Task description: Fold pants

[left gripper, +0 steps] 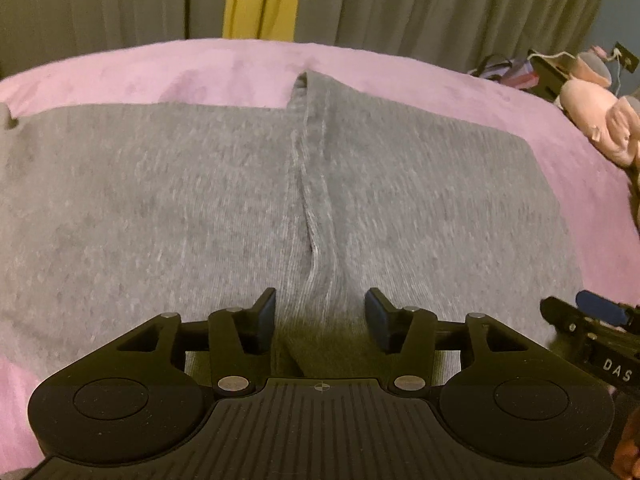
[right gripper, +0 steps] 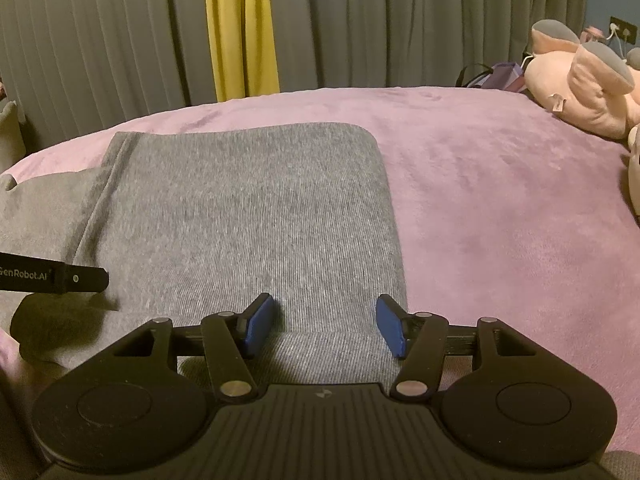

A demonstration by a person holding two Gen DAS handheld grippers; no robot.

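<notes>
The grey pants lie flat on the pink bed cover, filling the middle of both views. In the left wrist view a raised seam runs from the top centre of the cloth down toward the lower middle, between two broad grey panels. In the right wrist view the pants show as a folded panel with a rounded upper right corner, its right edge lying against bare pink cover.

The left tool tilts down over the near edge of the cloth, its jaws spread apart with the seam and a dark fold of fabric between them; the pads are not pressing on the cloth. The right tool points down at a similar slant over the near right corner of the panel, jaws likewise spread, with grey fabric between the blue pads but no pinch on it.

Each view catches the other tool: a black and blue tip at the right edge of the left view, and a black lettered finger at the left edge of the right view, just above the cloth.

Behind the bed hang grey curtains with a yellow strip. A pink plush toy lies at the upper right of the bed, clearer in the right view, well apart from the pants.
</notes>
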